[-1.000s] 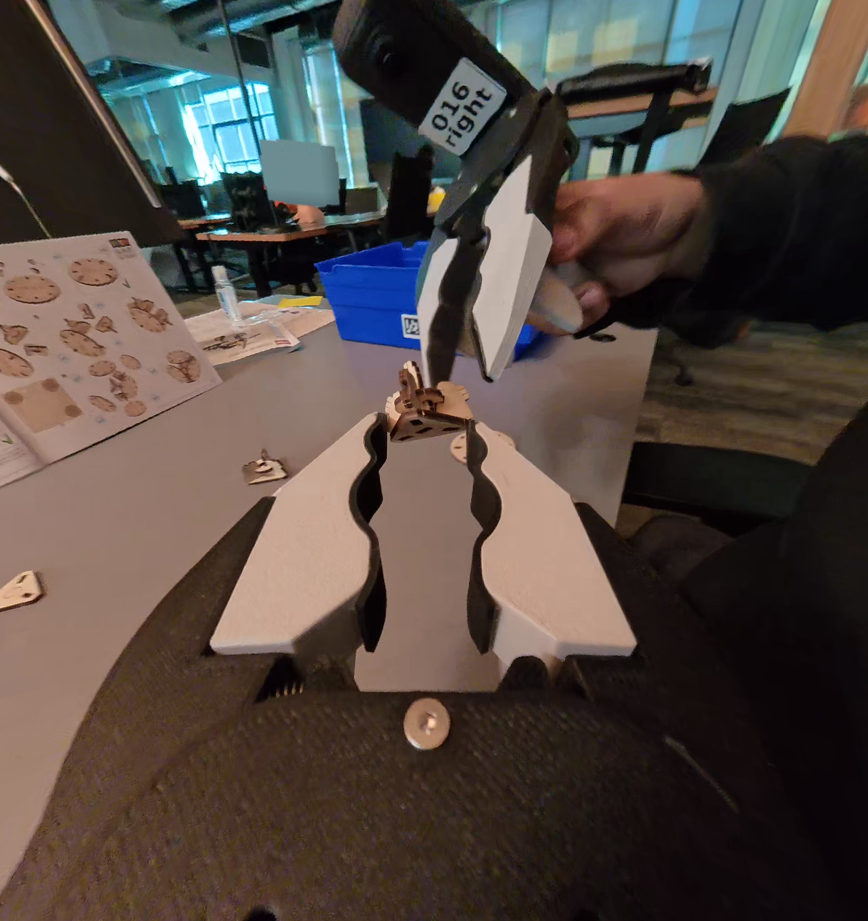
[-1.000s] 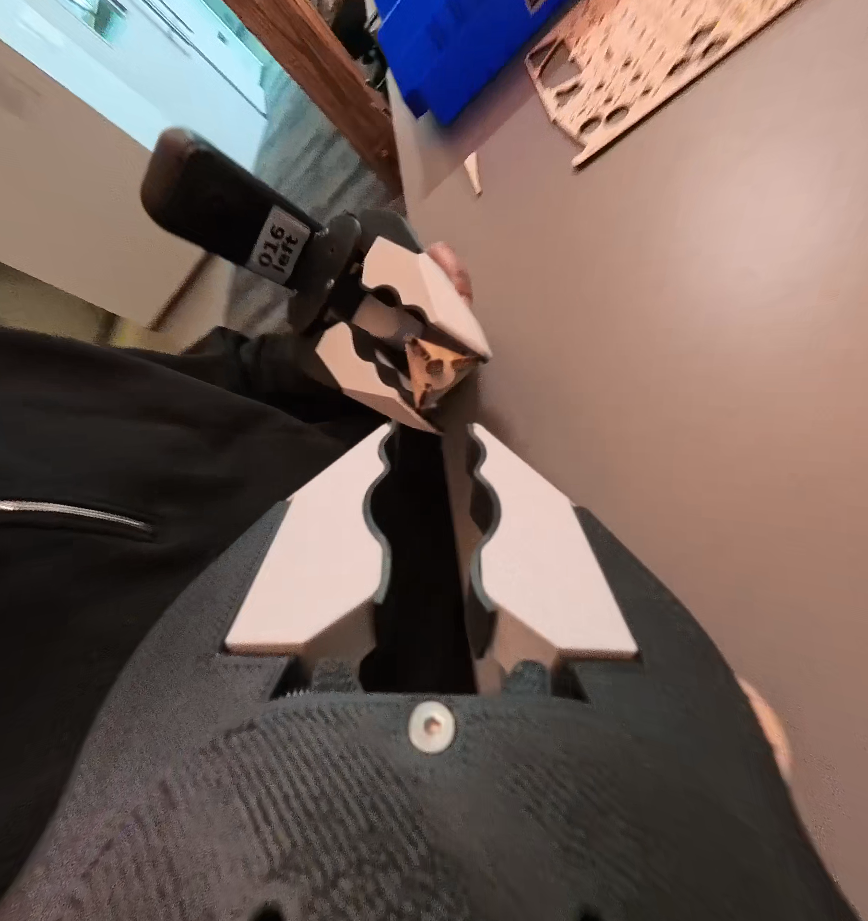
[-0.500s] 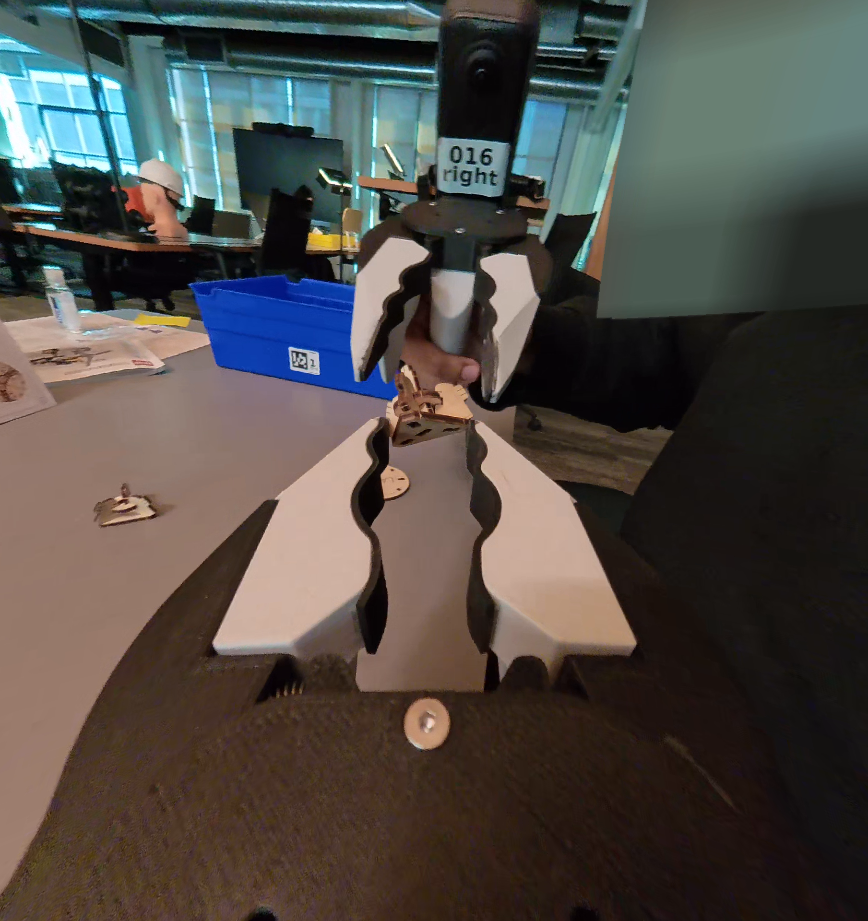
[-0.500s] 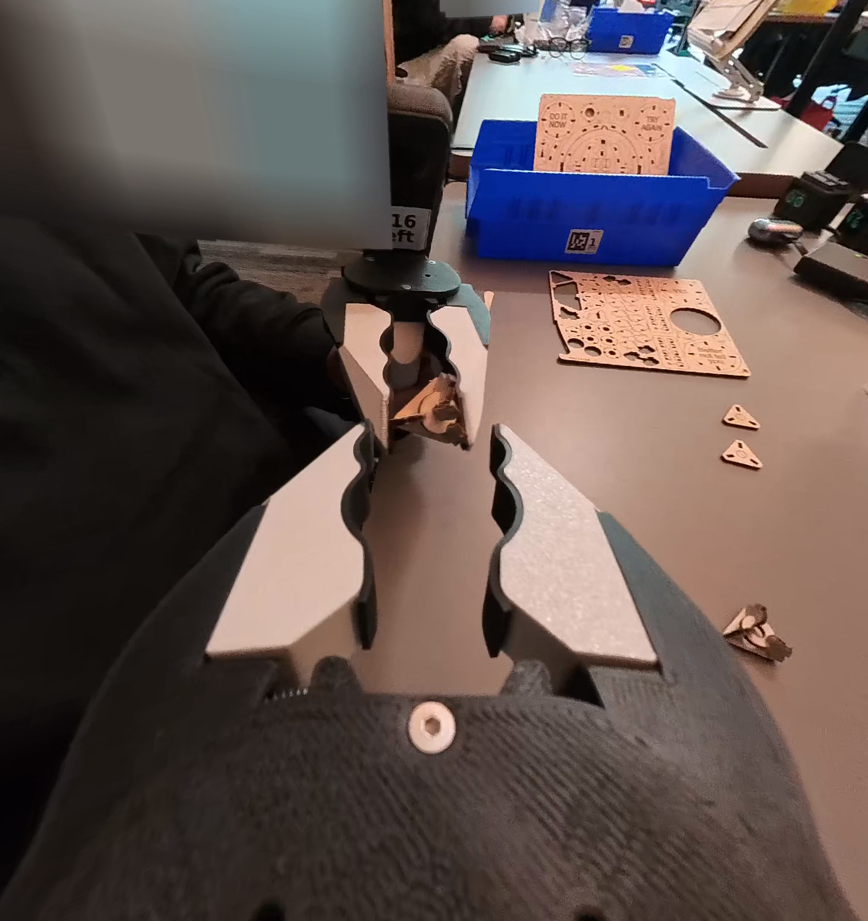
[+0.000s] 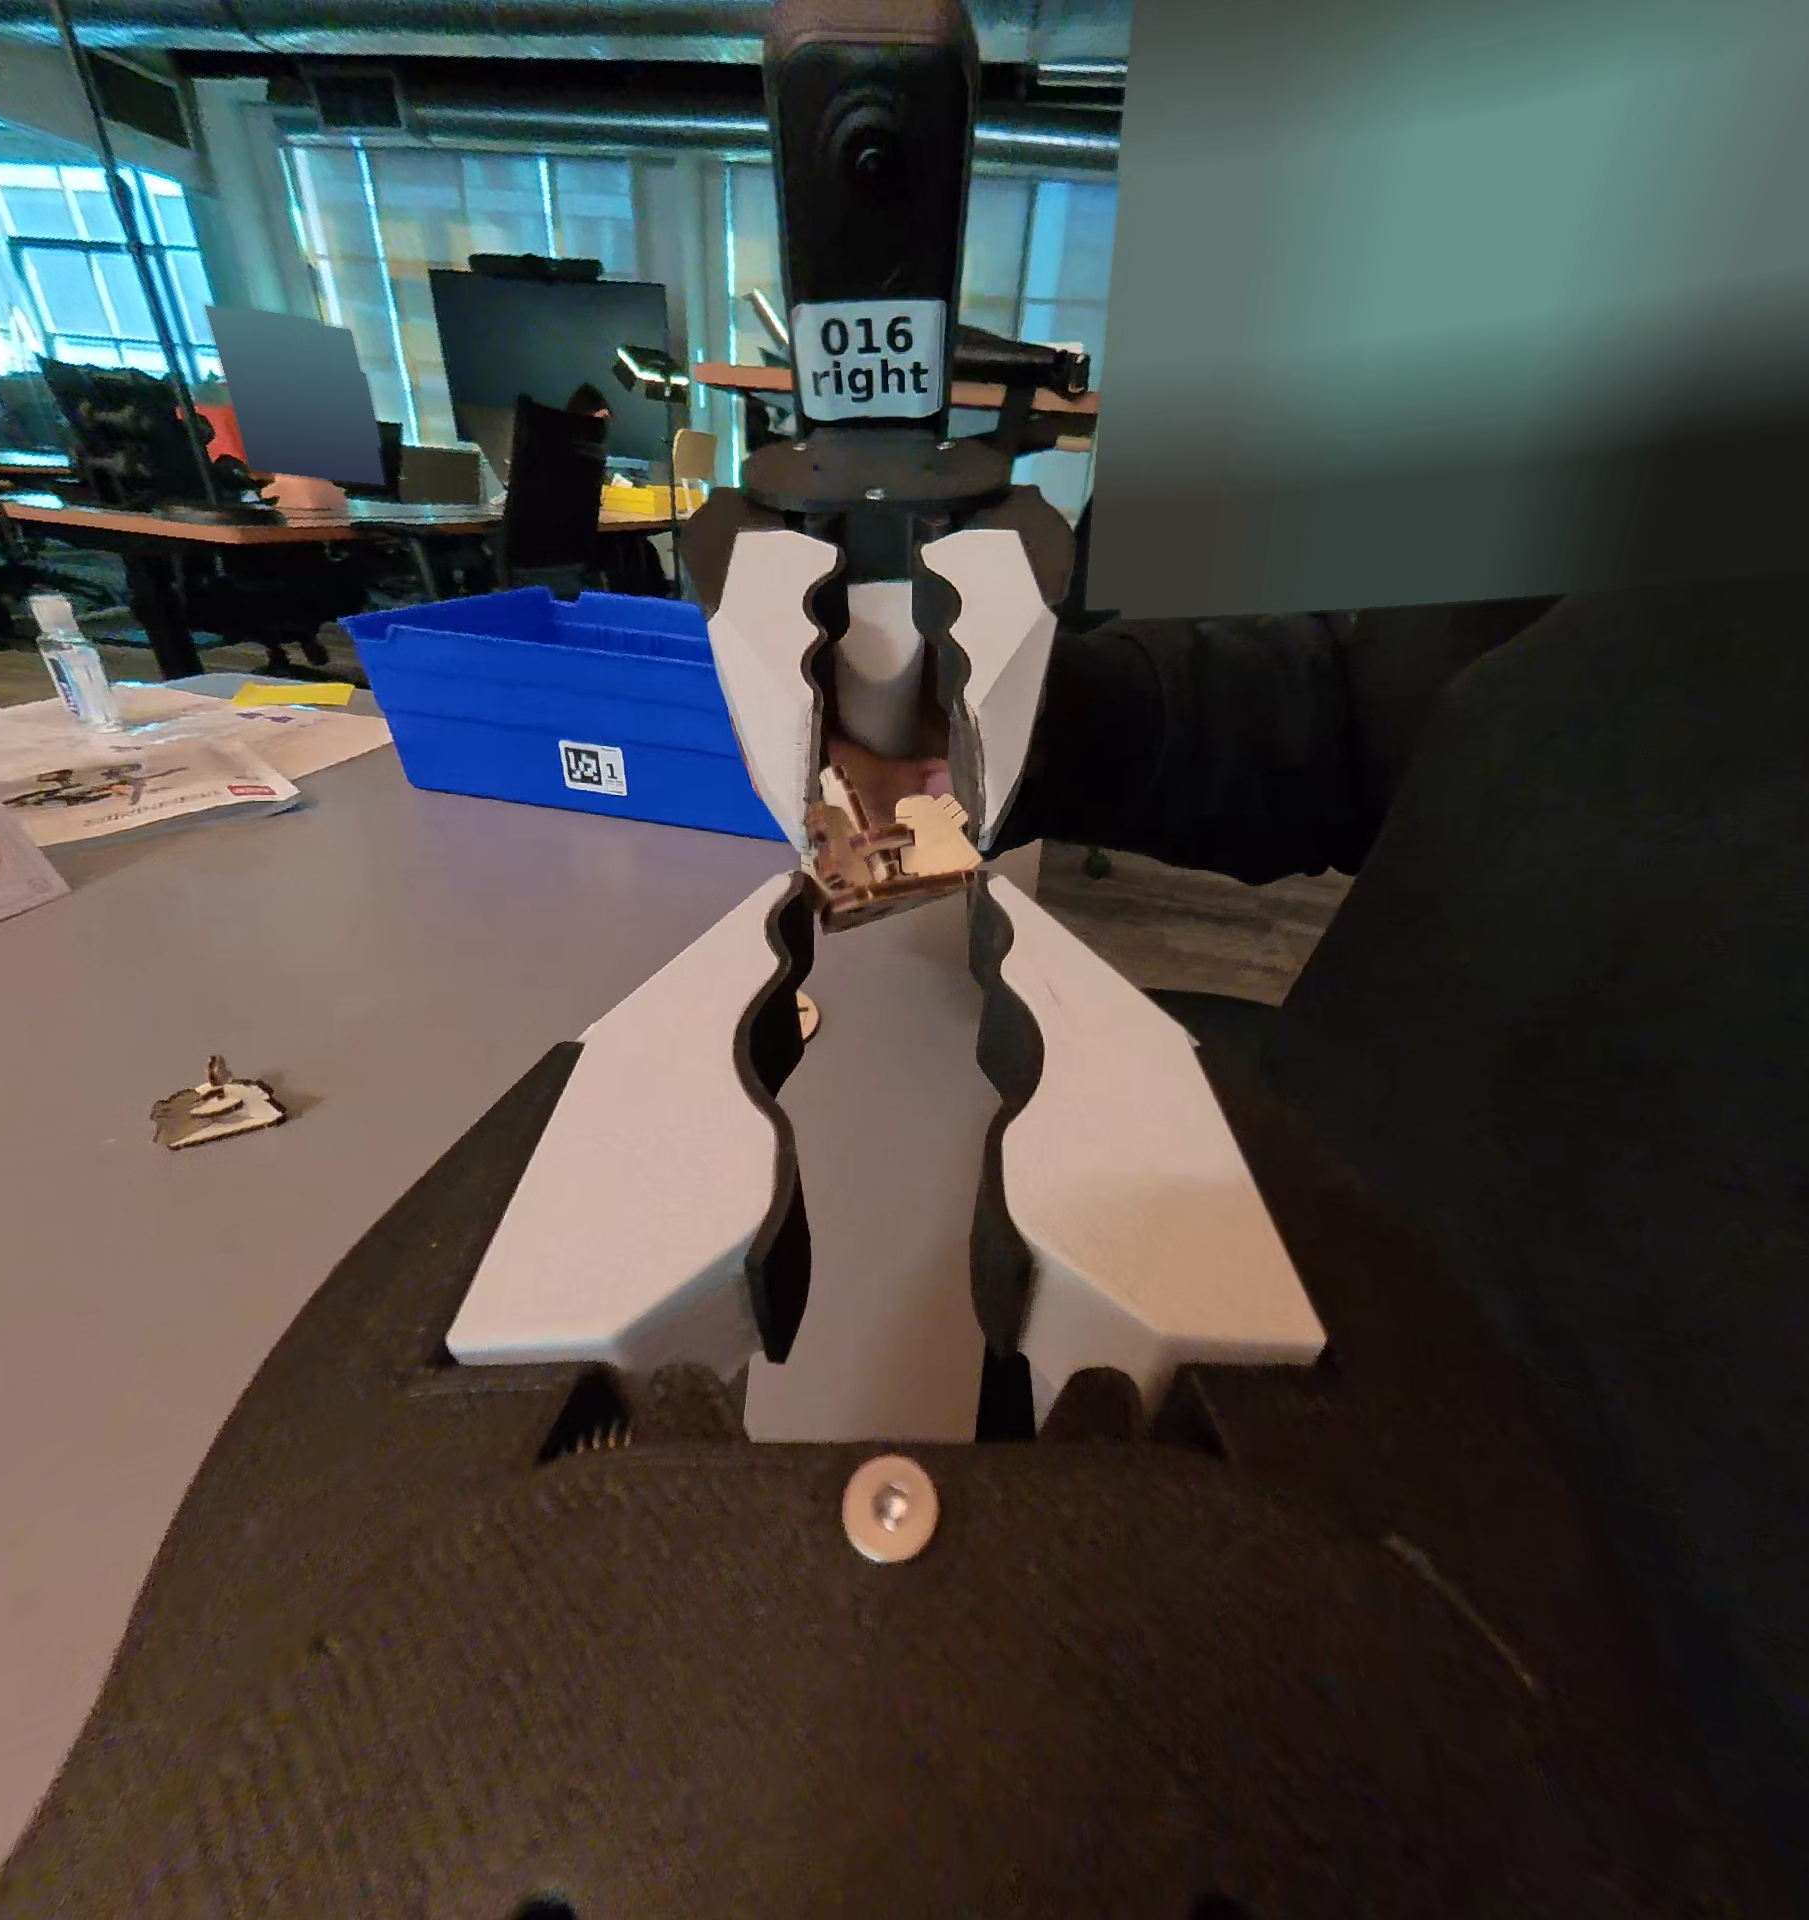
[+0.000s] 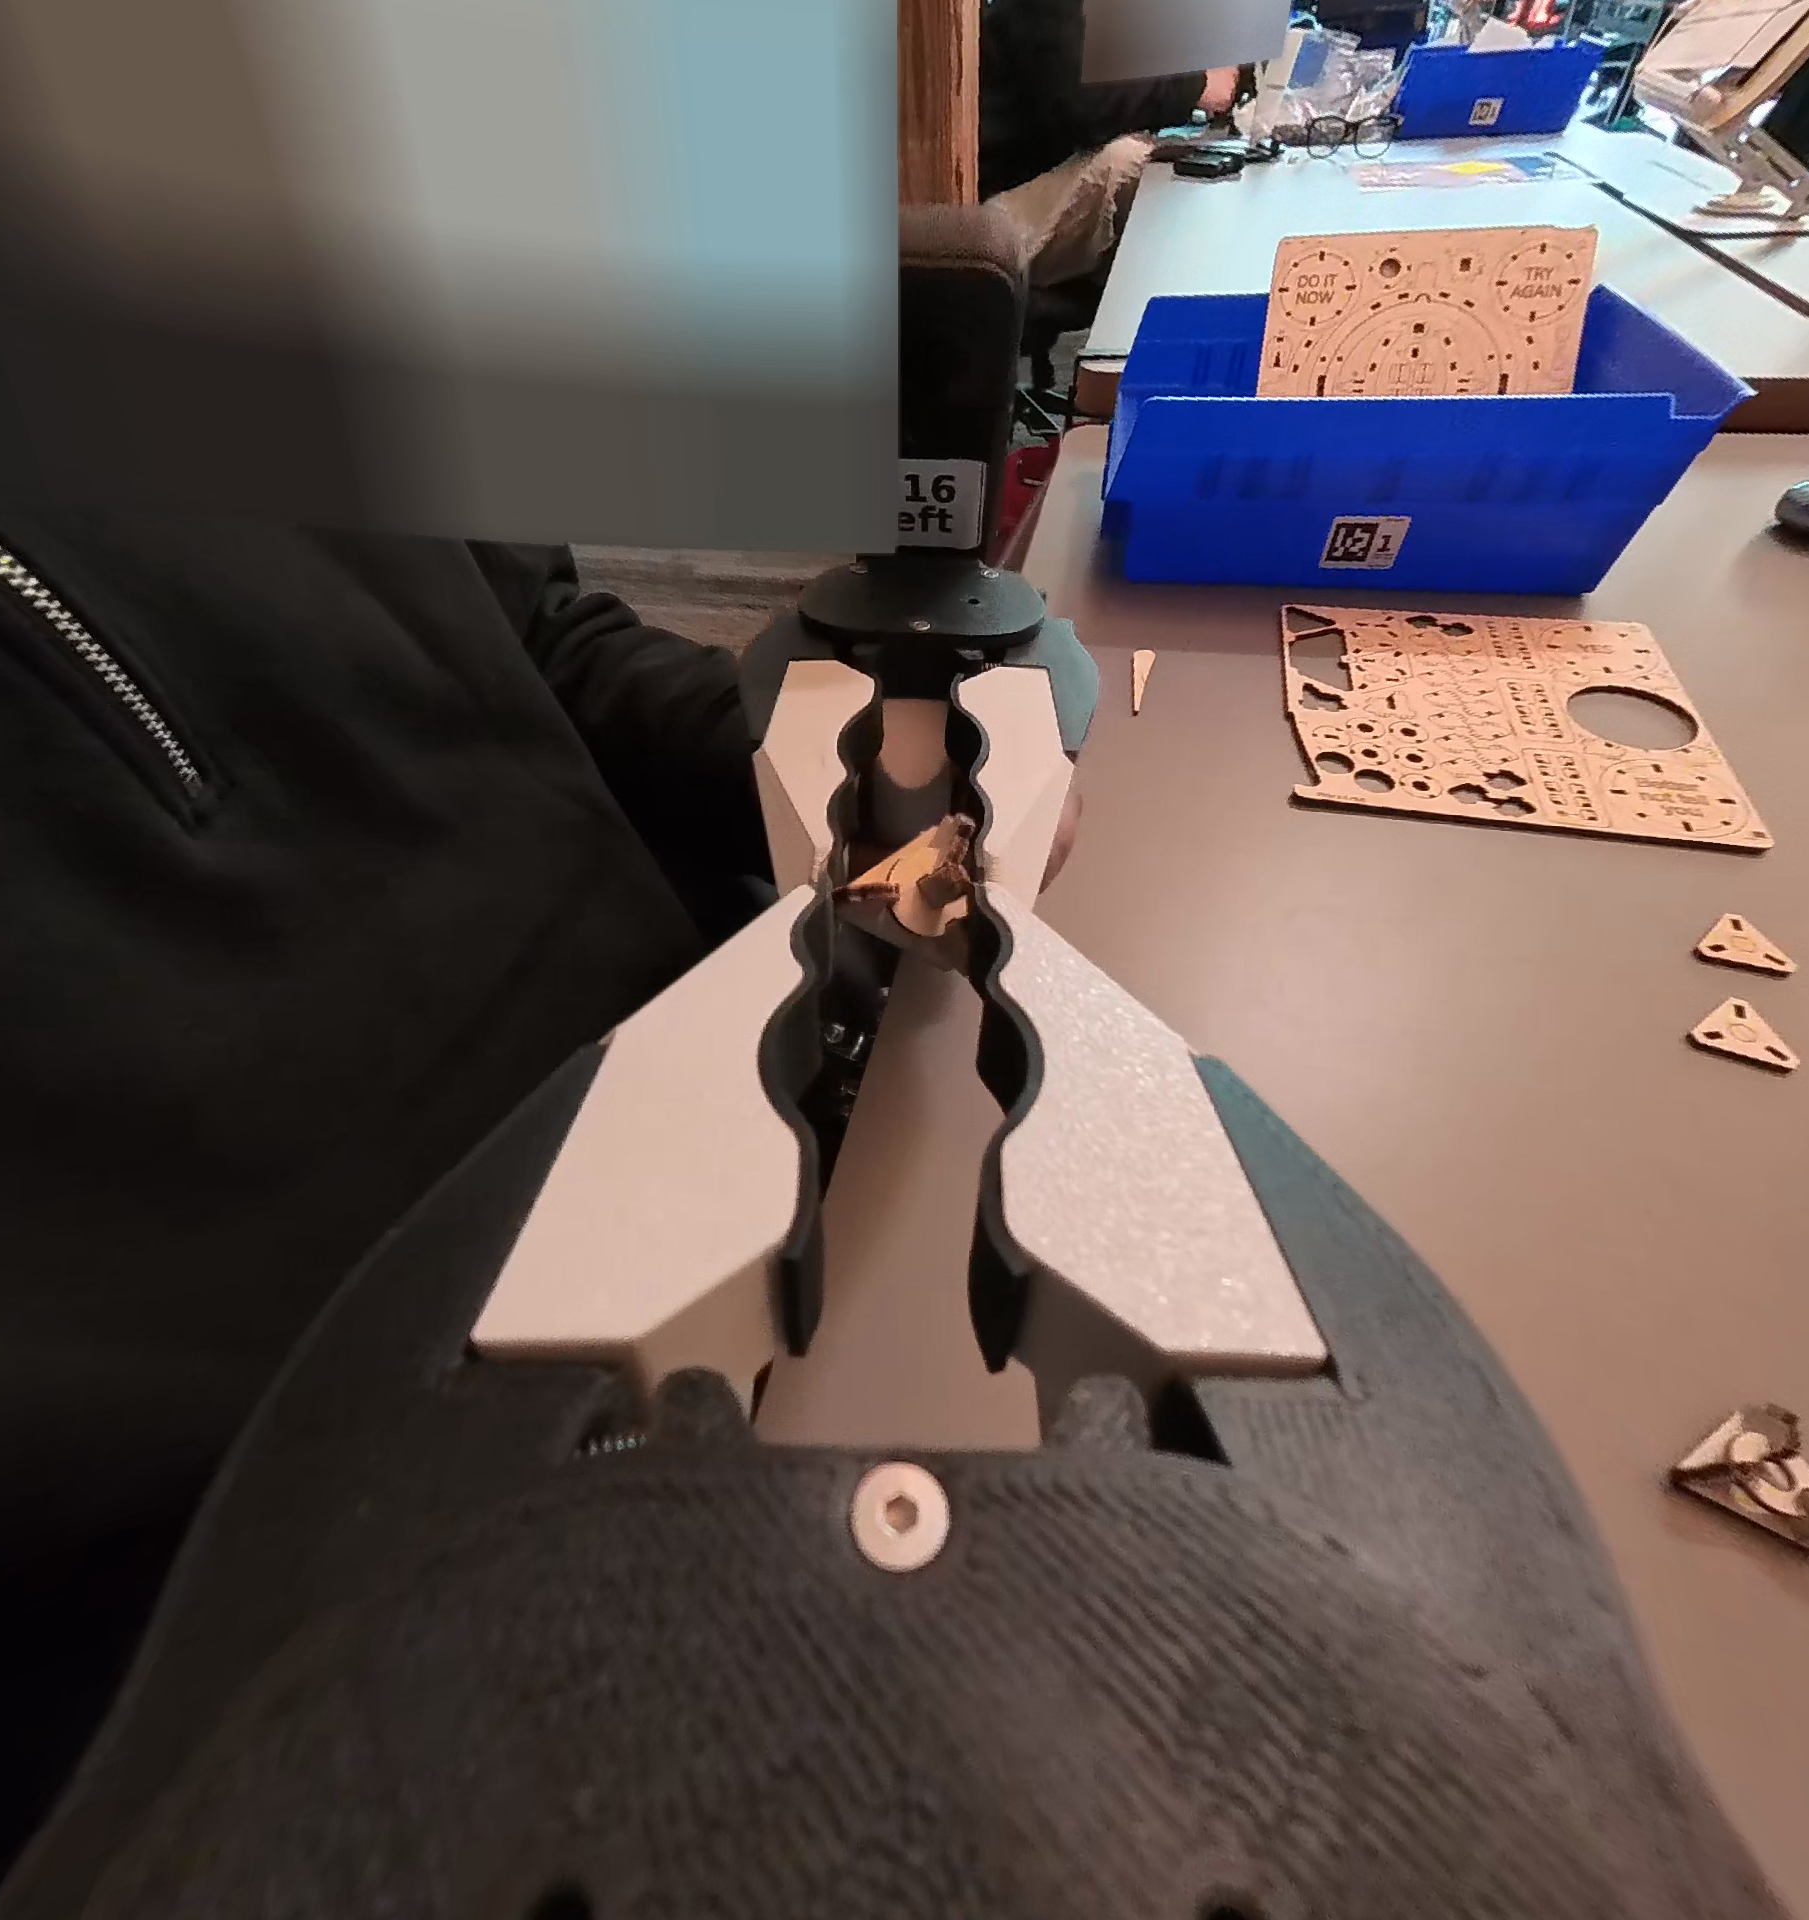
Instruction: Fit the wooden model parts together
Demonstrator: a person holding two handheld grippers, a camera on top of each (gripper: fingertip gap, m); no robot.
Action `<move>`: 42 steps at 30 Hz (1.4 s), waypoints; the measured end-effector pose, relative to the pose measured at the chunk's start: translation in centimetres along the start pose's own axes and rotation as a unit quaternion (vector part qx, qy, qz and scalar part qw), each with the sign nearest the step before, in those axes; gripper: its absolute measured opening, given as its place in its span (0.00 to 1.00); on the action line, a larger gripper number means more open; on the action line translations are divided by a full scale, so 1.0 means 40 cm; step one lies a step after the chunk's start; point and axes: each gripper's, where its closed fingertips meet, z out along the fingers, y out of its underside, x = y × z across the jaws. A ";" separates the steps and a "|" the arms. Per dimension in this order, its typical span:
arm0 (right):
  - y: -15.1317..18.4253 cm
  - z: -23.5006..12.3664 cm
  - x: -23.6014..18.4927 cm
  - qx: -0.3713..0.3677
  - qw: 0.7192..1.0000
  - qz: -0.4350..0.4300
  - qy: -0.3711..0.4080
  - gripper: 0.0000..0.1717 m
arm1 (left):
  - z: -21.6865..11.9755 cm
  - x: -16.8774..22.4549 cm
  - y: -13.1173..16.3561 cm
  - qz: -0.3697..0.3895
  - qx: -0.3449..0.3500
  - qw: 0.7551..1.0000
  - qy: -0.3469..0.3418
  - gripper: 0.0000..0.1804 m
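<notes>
- Left wrist view: left gripper [image 5: 884,894] narrowed on a small laser-cut wooden assembly [image 5: 895,847], fingertips pressed against its two sides, above the edge of the grey table [image 5: 308,966].
- Facing it tip to tip, right gripper [image 5: 895,821], also narrowed around the upper part of the same assembly; a hand partly visible behind its fingers.
- Behind on the table: blue bin [image 5: 557,696] bearing a square marker sticker, instruction sheets [image 5: 141,769], clear small bottle [image 5: 74,665].
- To the left on the table, a loose small wooden sub-assembly [image 5: 216,1107]; a small wooden disc [image 5: 806,1013] just beside the left finger.
- Right wrist view: right gripper [image 6: 905,914] closed to a narrow gap on the wooden assembly [image 6: 910,883], pads against its sides; left gripper [image 6: 905,862] opposite, clamped on the same piece.
- Person's dark zippered jacket [image 6: 256,831] to the left.
- On the table: punched-out plywood sheet [image 6: 1502,727], two triangular wooden pieces [image 6: 1741,945] [image 6: 1741,1034], another sub-assembly [image 6: 1757,1475], thin wooden sliver [image 6: 1142,681], blue bin [image 6: 1419,488] with an upright plywood sheet [image 6: 1419,312] inside.
</notes>
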 end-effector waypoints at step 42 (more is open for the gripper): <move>-0.029 -0.019 -0.002 -0.022 0.831 -0.460 0.312 0.23 | 0.008 -0.040 -0.026 -0.189 0.075 0.979 0.005 0.15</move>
